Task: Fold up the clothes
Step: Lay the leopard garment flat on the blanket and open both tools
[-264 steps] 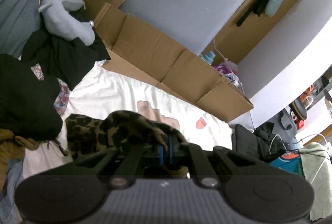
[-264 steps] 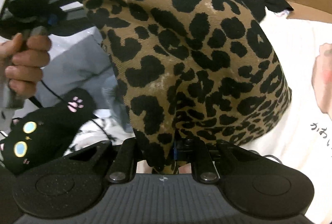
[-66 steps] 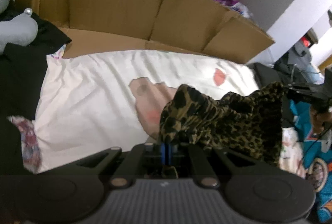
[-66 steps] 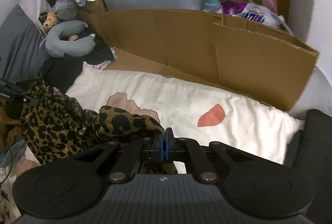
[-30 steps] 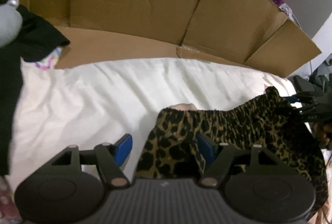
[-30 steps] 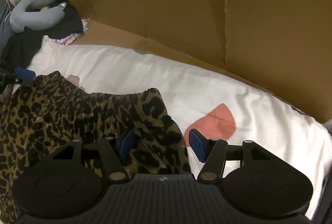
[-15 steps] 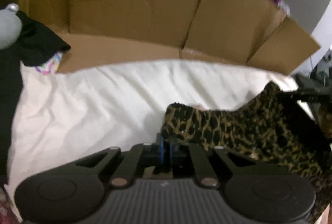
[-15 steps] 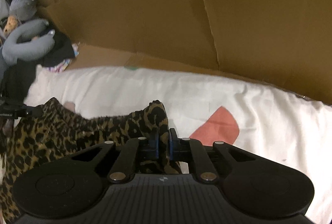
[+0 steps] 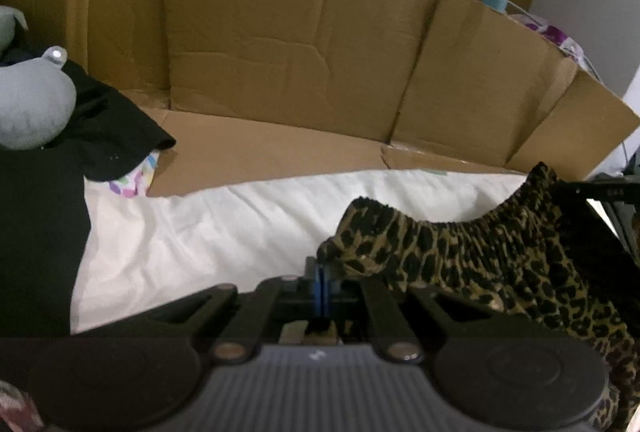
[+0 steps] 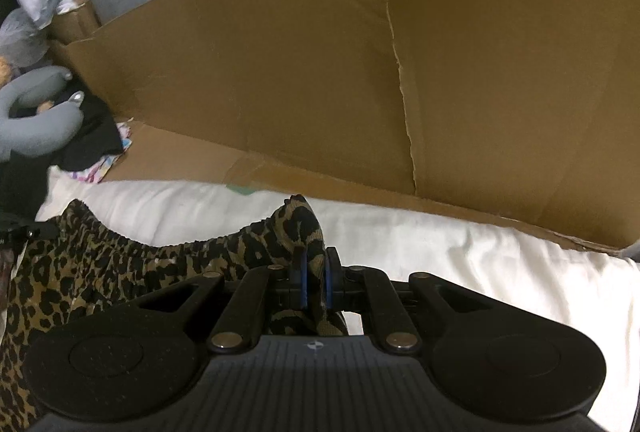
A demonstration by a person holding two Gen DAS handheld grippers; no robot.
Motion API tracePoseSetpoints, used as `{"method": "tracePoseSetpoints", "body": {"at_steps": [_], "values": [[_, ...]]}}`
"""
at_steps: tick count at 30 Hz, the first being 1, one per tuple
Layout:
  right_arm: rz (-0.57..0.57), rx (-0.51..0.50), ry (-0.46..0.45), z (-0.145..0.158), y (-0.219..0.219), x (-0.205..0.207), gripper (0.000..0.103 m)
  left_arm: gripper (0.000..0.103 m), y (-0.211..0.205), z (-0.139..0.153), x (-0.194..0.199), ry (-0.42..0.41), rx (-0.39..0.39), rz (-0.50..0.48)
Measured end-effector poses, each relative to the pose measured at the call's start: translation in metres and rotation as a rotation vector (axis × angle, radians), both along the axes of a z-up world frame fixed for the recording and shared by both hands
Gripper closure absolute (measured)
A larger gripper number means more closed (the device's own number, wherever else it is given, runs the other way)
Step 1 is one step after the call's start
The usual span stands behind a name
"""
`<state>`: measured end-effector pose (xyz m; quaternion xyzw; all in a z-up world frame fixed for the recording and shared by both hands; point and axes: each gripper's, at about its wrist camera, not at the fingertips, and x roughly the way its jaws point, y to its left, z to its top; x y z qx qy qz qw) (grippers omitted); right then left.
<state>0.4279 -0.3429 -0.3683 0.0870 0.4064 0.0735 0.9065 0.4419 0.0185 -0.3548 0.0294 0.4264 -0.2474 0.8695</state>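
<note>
A leopard-print garment (image 9: pixel 472 248) with a gathered elastic waistband hangs stretched between my two grippers above a white bed sheet (image 9: pixel 224 228). My left gripper (image 9: pixel 321 282) is shut on the waistband's left corner. My right gripper (image 10: pixel 313 274) is shut on the opposite corner of the leopard-print garment (image 10: pixel 120 264), whose cloth bulges up between the blue pads. In the left wrist view the other gripper (image 9: pixel 600 191) shows at the far right, holding the raised corner. The garment's lower part drops out of sight below both views.
A flattened cardboard box (image 9: pixel 288 43) stands as a wall along the bed's far side. A black garment (image 9: pixel 48 159) and a grey neck pillow (image 10: pixel 36 119) lie at the left. A cream pillow (image 10: pixel 520 272) with white sheet lies to the right.
A second ago both grippers were open around the waistband; they have shut on its corners. Since then both have lifted and pulled apart, stretching the waistband.
</note>
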Motion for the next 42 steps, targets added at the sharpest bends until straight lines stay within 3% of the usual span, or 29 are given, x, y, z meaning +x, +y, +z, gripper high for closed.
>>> {"method": "tracePoseSetpoints", "body": {"at_steps": [6, 9, 10, 11, 12, 19, 25, 34, 42], "values": [[-0.087, 0.009, 0.123, -0.016, 0.003, 0.029, 0.09, 0.097, -0.012, -0.018, 0.02, 0.069, 0.115, 0.038], [-0.101, 0.027, 0.142, -0.014, -0.002, 0.03, 0.08, 0.085, -0.016, -0.008, 0.01, 0.058, 0.134, 0.062], [-0.105, 0.043, 0.135, -0.01, -0.005, 0.028, 0.075, 0.075, -0.017, -0.005, 0.007, 0.055, 0.14, 0.07], [-0.115, 0.066, 0.131, -0.007, -0.01, 0.026, 0.064, 0.067, -0.019, -0.001, 0.004, 0.051, 0.147, 0.078], [-0.129, 0.093, 0.129, -0.003, -0.015, 0.024, 0.063, 0.065, -0.02, 0.002, 0.0, 0.048, 0.153, 0.086], [-0.102, 0.138, 0.127, 0.026, -0.036, -0.009, 0.059, 0.059, -0.031, 0.025, -0.025, 0.025, 0.193, 0.135], [0.001, 0.093, 0.126, 0.049, -0.05, -0.067, 0.059, 0.057, -0.062, 0.044, -0.073, 0.084, 0.166, 0.044], [-0.024, 0.115, 0.107, 0.055, -0.076, -0.149, 0.059, 0.057, -0.089, 0.072, -0.134, 0.104, 0.118, 0.015], [-0.036, 0.115, 0.1, 0.059, -0.071, -0.193, 0.059, 0.057, -0.103, 0.088, -0.181, 0.114, 0.071, 0.0]]}}
